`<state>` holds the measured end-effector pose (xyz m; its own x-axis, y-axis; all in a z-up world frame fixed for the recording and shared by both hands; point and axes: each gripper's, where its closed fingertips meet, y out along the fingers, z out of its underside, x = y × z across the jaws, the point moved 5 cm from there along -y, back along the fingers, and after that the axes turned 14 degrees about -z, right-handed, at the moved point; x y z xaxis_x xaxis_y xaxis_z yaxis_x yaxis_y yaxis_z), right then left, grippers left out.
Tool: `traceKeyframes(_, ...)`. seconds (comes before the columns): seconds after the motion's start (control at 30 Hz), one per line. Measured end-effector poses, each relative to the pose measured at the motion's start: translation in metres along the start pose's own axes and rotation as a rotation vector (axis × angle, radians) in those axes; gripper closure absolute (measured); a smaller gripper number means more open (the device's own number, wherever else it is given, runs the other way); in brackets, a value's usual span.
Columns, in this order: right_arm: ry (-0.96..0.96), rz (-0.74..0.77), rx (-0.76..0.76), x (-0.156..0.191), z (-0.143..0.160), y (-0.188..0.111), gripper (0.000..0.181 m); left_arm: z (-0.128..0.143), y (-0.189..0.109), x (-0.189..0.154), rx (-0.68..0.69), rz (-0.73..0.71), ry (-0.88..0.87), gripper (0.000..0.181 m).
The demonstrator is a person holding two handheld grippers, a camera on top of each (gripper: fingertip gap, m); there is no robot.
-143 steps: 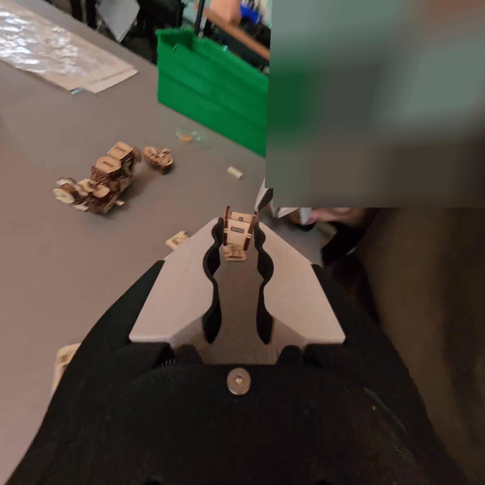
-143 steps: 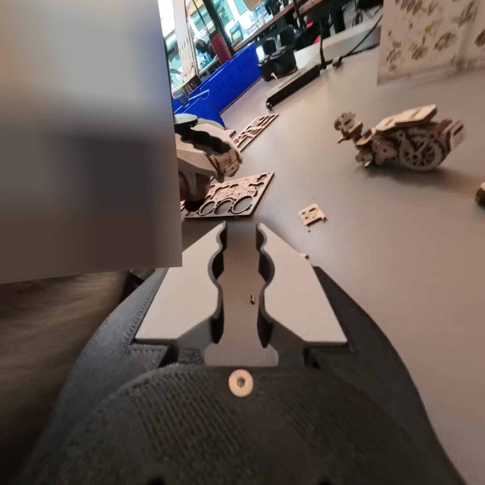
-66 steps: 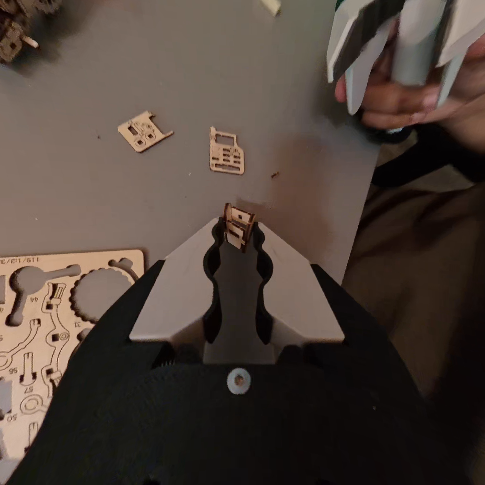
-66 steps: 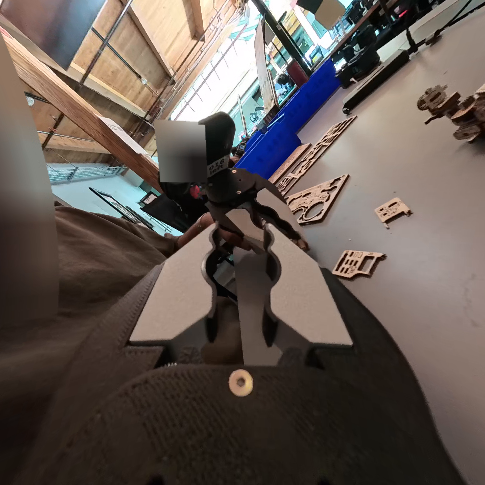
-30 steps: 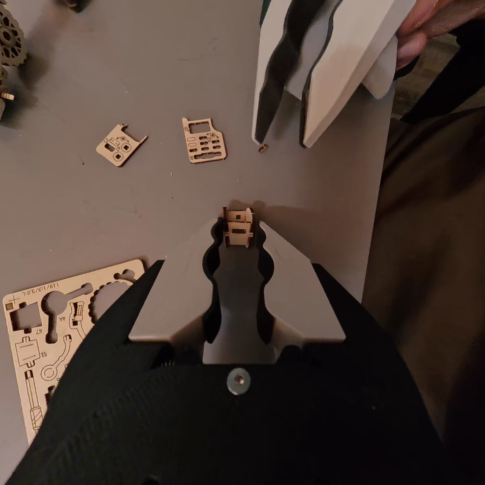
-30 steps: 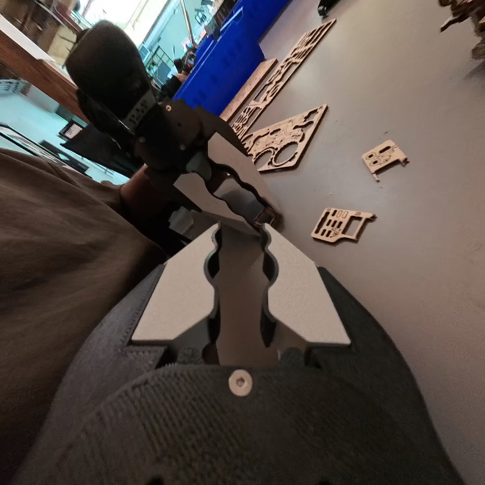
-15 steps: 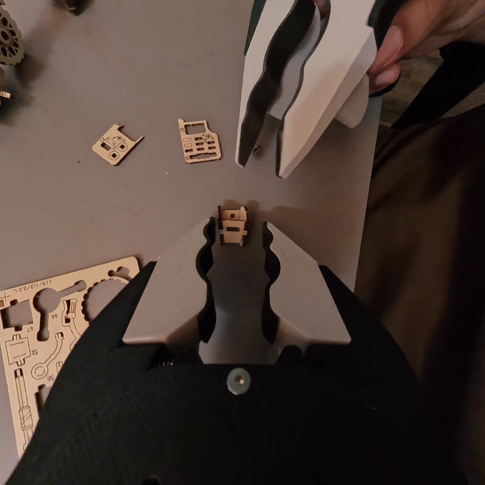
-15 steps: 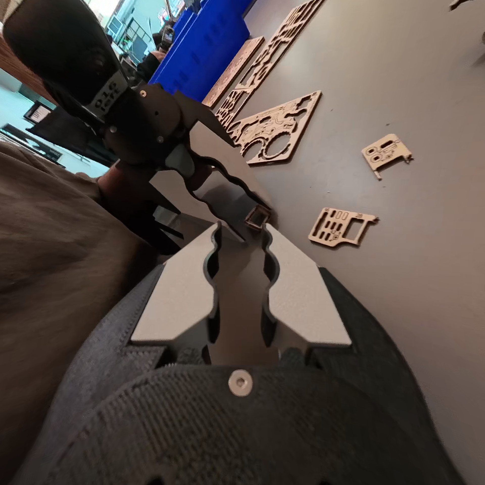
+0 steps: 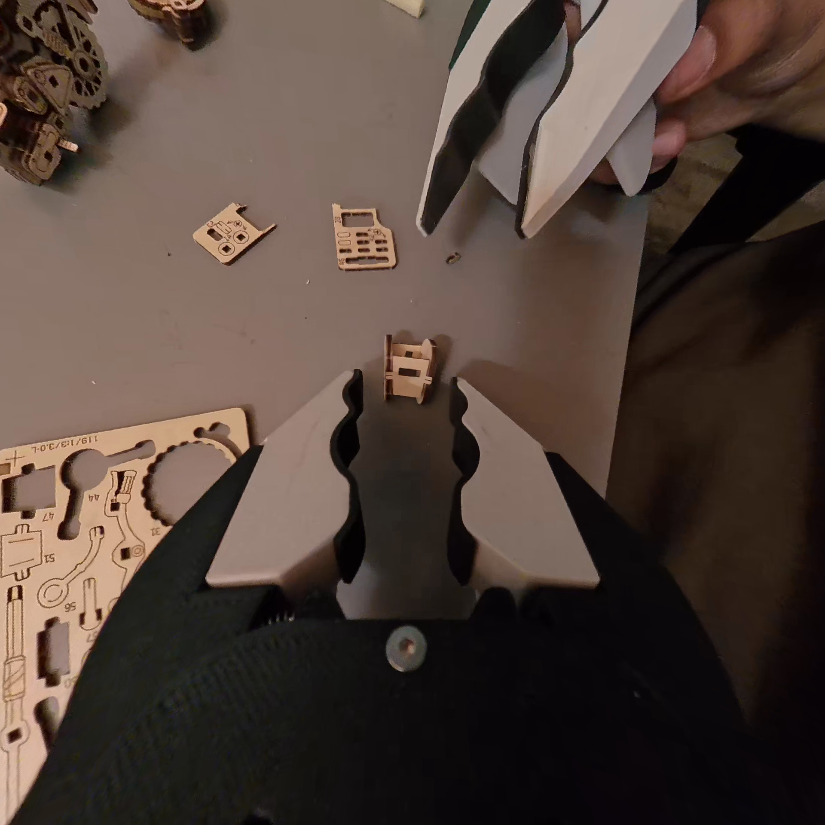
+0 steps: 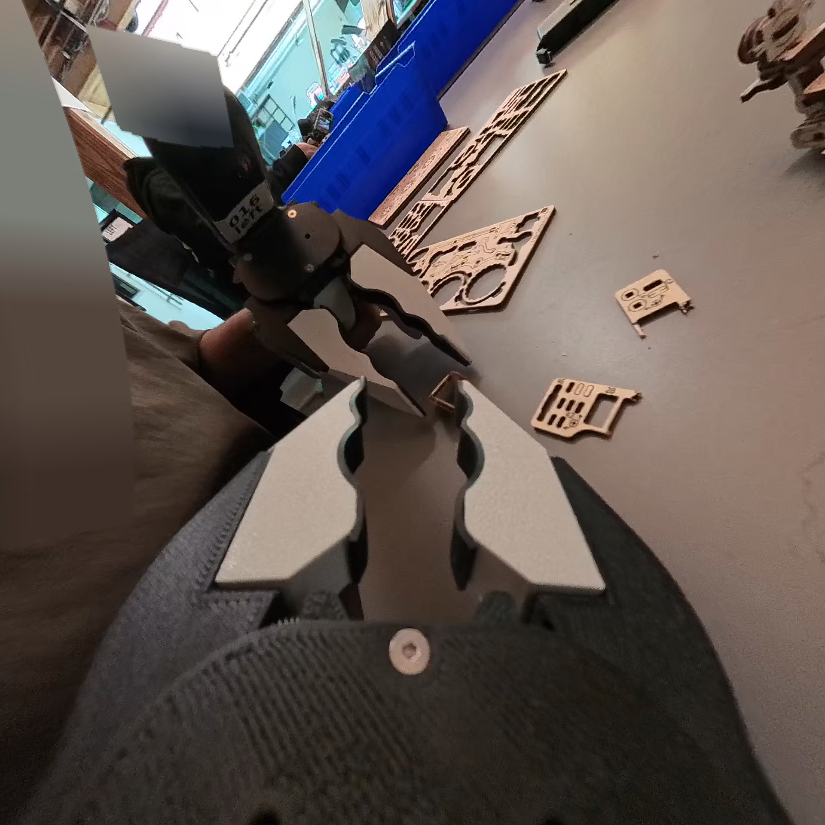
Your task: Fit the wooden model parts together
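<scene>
A small wooden sub-assembly [image 9: 410, 374] stands on the grey table [image 9: 268, 312] near its right edge. My left gripper [image 9: 405, 379] is open, its tips on either side of the part and not touching it. My right gripper [image 9: 475, 230] is open and empty, held in a hand above the table beyond the part. In the right wrist view the part [image 10: 446, 399] shows just past my right gripper [image 10: 410, 388], with the left gripper [image 10: 444, 387] straddling it. A slotted flat piece [image 9: 366, 236] and a notched flat piece [image 9: 232, 233] lie farther out.
A punched wooden sheet [image 9: 89, 513] lies at the left. An assembled wooden model [image 9: 44, 89] stands at the far left. More sheets [image 10: 482, 272] and a blue bin [image 10: 379, 147] lie behind. The table edge [image 9: 625, 357] and a person's lap are at the right. The tips of one gripper are about 6 cm away from the tips of the other. From the right gripper's tips to the slotted flat piece [image 9: 366, 236] is close to 5 cm. My right wrist view [image 10: 572, 410] looks at it from another angle.
The left gripper, shut on the small sub-assembly a second ago, has opened and left it standing on the table. The right gripper has drawn back slightly.
</scene>
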<state>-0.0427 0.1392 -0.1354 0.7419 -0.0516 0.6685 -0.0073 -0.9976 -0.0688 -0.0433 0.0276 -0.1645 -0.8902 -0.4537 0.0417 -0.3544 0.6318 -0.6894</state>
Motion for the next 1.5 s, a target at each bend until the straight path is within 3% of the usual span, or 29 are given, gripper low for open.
traceKeyframes(0.6, -0.097, 0.086, 0.119, 0.003, 0.009, 0.011, 0.143, 0.001, -0.004, -0.001, -0.059, -0.028, 0.014, 0.148)
traceKeyframes(1.1, -0.064, 0.072, 0.095, 0.001, 0.007, 0.008, 0.143, 0.000, -0.007, 0.002, -0.076, 0.000, -0.007, 0.152)
traceKeyframes(1.5, -0.051, 0.065, 0.081, 0.000, 0.006, 0.007, 0.142, -0.001, -0.009, 0.016, -0.087, 0.071, -0.195, 0.156)
